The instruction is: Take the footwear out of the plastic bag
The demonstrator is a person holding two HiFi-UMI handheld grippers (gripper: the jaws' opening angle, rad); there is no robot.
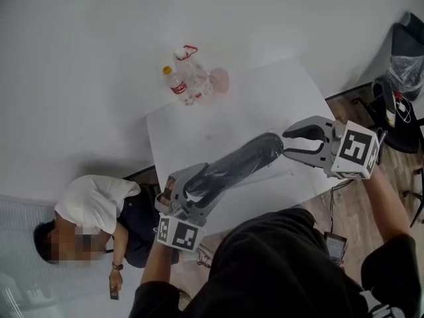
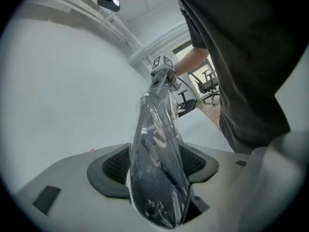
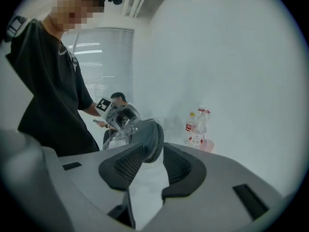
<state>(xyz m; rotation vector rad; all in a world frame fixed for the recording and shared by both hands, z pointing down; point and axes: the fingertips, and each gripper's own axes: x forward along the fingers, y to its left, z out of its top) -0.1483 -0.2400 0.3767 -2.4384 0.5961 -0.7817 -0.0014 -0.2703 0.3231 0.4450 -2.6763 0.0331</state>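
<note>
Gripping the bagged footwear [image 1: 242, 161] at its near left end, our left hand-held gripper [image 1: 194, 194] has its jaws partly closed. Its pads press on either side of the dark shoe through the plastic bag [image 2: 157, 100]. From there the shoe's long axis runs away to the far right, lifted off the desk [image 1: 252, 105], straight toward our right hand-held gripper [image 1: 286, 144]. That one holds nothing: its jaws stand apart with the shoe's rounded far end just at their tips, and we cannot tell whether a pad brushes it. The right one is therefore nearer the free end. We judge the next move calls for it to take the film or the shoe there while the left holds on. Which end has the bag's mouth we cannot tell.

A person [image 1: 93, 204] sits low at the far left. The white desk carries only bottles [image 1: 185, 78] at its far left corner. A black chair [image 1: 405, 45] stands on wooden floor [image 1: 344, 105] at the far right.
</note>
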